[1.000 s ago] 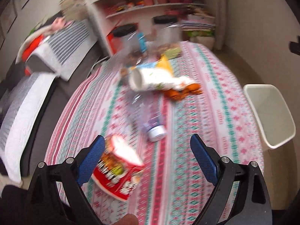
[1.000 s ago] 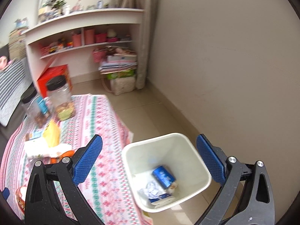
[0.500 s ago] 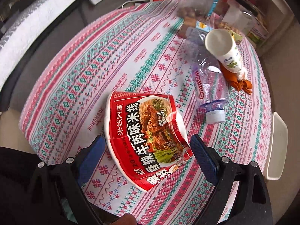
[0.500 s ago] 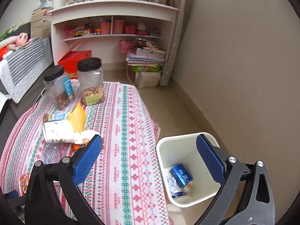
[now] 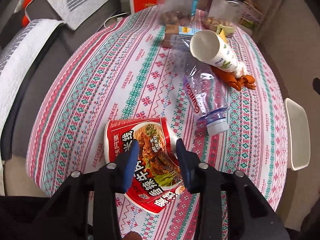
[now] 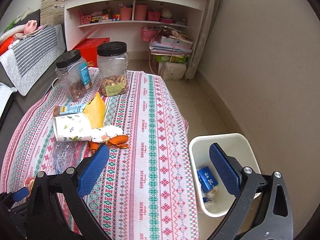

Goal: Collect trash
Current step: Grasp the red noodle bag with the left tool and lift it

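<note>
Now my left gripper (image 5: 157, 151) has its blue fingers (image 5: 131, 160) narrowed onto the red noodle cup (image 5: 140, 138), one pad over its printed lid, the other at its right edge; looks pinched, though contact on the right pad is hard to confirm. Cup lies on its side near the table's (image 5: 84, 92) front edge. Just right of it a crushed clear bottle (image 5: 208, 100), cap toward me. Beyond that a white paper cup (image 5: 216, 54) on its side, touching orange peel (image 5: 238, 80). Two jars (image 6: 114, 70) stand at the far end. My right gripper (image 6: 159, 170) is spread wide, holding nothing, above the table's right edge. White bin (image 6: 202, 146) on the floor beside the table, blue carton (image 6: 207, 178) inside.
</note>
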{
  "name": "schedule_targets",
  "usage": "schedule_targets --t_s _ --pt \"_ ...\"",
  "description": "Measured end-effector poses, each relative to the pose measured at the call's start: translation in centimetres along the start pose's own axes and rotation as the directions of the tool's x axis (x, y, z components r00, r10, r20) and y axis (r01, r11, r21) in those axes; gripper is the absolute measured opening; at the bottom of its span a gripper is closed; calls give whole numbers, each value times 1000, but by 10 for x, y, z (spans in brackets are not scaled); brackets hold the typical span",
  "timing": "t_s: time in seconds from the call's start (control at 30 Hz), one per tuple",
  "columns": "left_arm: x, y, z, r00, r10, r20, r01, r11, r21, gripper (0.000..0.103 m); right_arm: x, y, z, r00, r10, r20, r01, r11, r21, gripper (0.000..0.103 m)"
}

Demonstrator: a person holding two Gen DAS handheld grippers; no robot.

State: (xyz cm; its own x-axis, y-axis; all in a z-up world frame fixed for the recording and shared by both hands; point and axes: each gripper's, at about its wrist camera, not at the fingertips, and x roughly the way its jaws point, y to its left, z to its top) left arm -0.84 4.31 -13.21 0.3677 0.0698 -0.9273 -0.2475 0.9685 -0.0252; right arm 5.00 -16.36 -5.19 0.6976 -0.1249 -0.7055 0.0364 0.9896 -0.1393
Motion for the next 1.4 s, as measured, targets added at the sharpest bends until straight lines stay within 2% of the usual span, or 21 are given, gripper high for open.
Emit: schedule_targets --t_s 0.07,0.1,0.13,0.17,0.2,0.3,0.4,0.43,0.5,0.57,0.63,0.7,0.83,0.9,1.0,1.1,1.17,1.3,1.33,1.37,1.4 --pt "3 3 5 999 -26 -19 26 1000 -5 39 5 2 1 1000 6 -16 -6 1000 11 96" --pt "2 8 5 999 -34 -26 34 999 -11 44 7 2 1 1000 9 -23 -9 1000 16 96" --pt "4 14 8 998 -45 -39 44 999 -27 59 8 2 2 999 13 -32 -13 1000 22 96" --pt "3 20 9 998 -54 -44 52 998 -37 68 10 3 2 999 19 -41 -17 999 29 96" --pt "3 24 9 998 -55 -42 53 998 -32 69 11 3 3 999 24 -47 -22 999 33 96" --pt "-2 23 10 999 -13 -49 16 998 54 75 10 5 5 999 35 -42 -33 999 34 96" --pt "-7 13 11 994 -44 -100 64 978 198 82 8 5 5 999 34 -37 -33 999 27 96" --pt "-7 6 10 990 -56 -130 91 956 279 87 8 5 5 999 37 -39 -36 999 26 96" --pt "-6 -4 7 986 -45 -161 106 912 395 89 8 3 5 998 37 -43 -36 999 24 96" --pt "-2 -17 0 986 6 -169 86 843 532 90 9 0 4 998 31 -53 -30 999 22 96" --pt "5 -26 -8 980 45 -192 87 776 625 92 11 -2 3 998 30 -60 -28 999 27 96" --pt "17 -31 -12 972 80 -222 90 744 662 95 12 -5 4 997 27 -67 -25 999 37 96" --pt "51 -31 -13 972 122 -202 47 738 673 98 18 -9 4 996 29 -89 -24 998 56 96" --pt "52 -30 -8 979 81 -185 63 749 659 98 21 -9 3 994 36 -99 -30 998 56 96" --pt "52 -25 -4 983 60 -173 69 756 651 97 24 -5 2 993 31 -111 -27 999 41 96" --pt "46 -21 -7 988 37 -152 72 756 651 91 26 -3 1 992 36 -119 -32 999 36 96" --pt "34 -19 -11 992 -8 -124 85 771 631 77 28 -1 0 992 39 -123 -35 999 34 96" --pt "15 -6 0 994 -79 -70 105 809 579 60 33 4 0 989 48 -143 -44 998 34 96" --pt "13 -5 2 994 -85 -64 106 817 567 50 35 5 -1 987 52 -149 -47 998 35 96" --pt "13 -2 5 996 -77 -46 89 830 551 3 36 7 -1 986 55 -155 -51 998 35 96" --pt "13 1 12 997 -69 -37 78 844 530 3 37 10 -1 986 59 -157 -54 998 32 96"
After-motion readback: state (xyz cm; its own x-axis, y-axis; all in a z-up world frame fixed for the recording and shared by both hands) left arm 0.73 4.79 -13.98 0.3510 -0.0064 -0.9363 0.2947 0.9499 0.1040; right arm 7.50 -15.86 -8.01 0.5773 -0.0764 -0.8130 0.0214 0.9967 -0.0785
